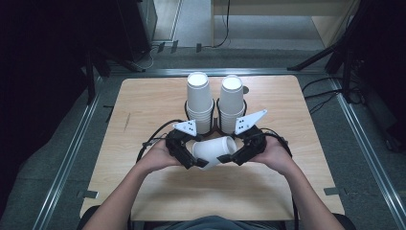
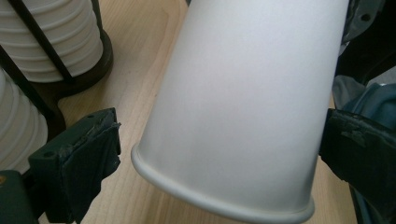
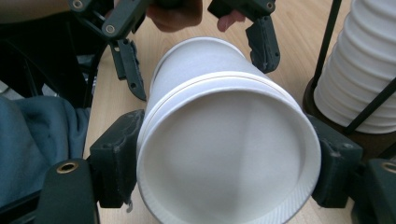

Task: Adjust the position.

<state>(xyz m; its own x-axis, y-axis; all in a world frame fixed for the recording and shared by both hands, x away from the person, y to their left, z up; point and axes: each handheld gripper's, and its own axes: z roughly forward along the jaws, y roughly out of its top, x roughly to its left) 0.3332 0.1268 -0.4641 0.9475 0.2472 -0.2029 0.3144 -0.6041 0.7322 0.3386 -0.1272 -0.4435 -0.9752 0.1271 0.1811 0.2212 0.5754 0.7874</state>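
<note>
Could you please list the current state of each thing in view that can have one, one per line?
White paper cup: lying sideways between both grippers, lifted off the pale wooden table; a second rim shows, so possibly two nested.
Left gripper: open, jaws either side of the cup's base end.
Right gripper: shut on the cup near its mouth.
Two stacks of white paper cups: upright, nested, in black wire holders.

No words, labels, brands or numbers can be read anywhere. The grey plates [image 1: 186, 127] on the grippers bear only small dark dots, not lettering.
</note>
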